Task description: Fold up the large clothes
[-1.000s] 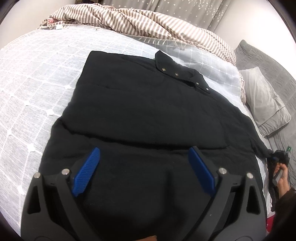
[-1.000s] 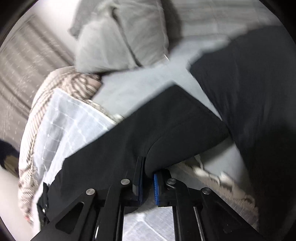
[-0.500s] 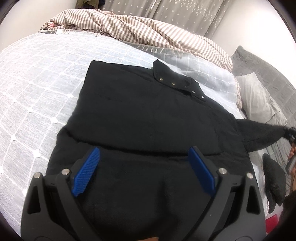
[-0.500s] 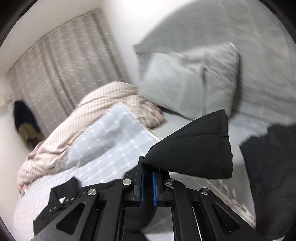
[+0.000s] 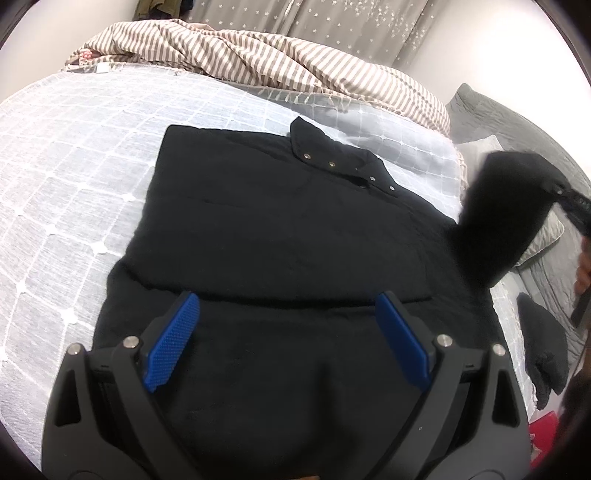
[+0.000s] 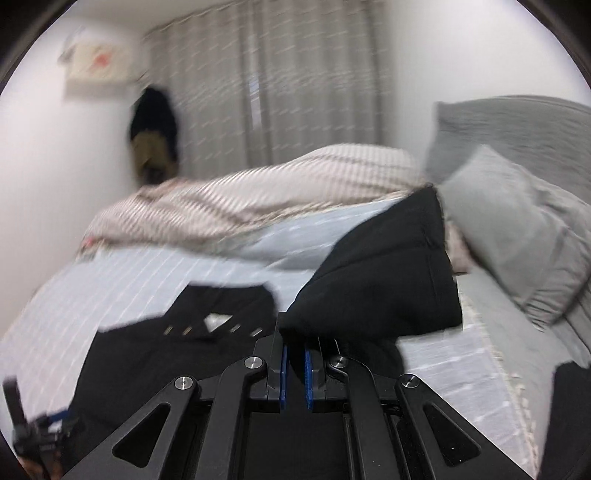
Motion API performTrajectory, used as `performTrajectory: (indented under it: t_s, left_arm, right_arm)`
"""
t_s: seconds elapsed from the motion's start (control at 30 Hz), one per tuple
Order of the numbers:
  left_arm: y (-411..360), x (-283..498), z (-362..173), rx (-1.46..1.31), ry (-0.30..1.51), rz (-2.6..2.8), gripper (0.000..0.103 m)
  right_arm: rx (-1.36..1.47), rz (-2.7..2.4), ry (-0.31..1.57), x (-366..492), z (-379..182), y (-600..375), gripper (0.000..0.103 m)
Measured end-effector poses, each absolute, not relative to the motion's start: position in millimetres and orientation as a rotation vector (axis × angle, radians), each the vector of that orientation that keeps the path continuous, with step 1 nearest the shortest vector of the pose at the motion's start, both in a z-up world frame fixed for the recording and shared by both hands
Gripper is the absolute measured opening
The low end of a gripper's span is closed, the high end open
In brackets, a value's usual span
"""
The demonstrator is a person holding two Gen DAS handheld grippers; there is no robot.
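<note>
Striped duvet point(image 5: 280, 62) bunched beside grey pillow point(image 6: 517, 229); starred curtain point(image 5: 354, 29) behind.

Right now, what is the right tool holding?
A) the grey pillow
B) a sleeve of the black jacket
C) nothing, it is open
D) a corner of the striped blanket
B: the right tool is shut on the black jacket's sleeve, lifted clear of the bed.

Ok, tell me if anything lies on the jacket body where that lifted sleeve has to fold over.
Nothing visible does. The right gripper holds the sleeve up, and the jacket body lies flat and bare. The left gripper hovers open over its near hem, off the sleeve's path.
</note>
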State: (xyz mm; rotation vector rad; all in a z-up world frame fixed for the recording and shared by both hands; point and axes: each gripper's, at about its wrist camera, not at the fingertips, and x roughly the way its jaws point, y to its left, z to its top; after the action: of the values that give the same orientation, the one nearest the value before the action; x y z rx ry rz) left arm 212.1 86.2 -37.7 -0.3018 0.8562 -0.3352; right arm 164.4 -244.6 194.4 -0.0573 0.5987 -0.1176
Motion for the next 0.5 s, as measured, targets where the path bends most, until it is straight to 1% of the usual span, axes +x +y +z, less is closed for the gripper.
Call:
performTrajectory:
  t_s: [0.17,0.37,0.43,0.5]
  left_arm:
    - [80.7,211.0,-37.9,-0.272,0.864,-0.345,0.096]
    - [77.3,210.7,-38.4,-0.265,0.868,-0.351,0.096]
    - [77.5,211.4,-38.2,-0.277,0.867,-0.356,0.096]
    - [77.3,214.8,-38.2,-0.309,0.872,-0.373,0.096]
  right_arm:
    - [-0.162,-0.022,0.720,186.9,131.0,-184.9,0.007]
    - [-0.160,0.046,0.918,197.5,39.1,-167.9,0.013]
    - [-0.139,0.078,1.006,198.9,9.9,-164.5,0.022]
    - [-0.078,0.137,1.076,195.7,-9.8,-171.3,0.044]
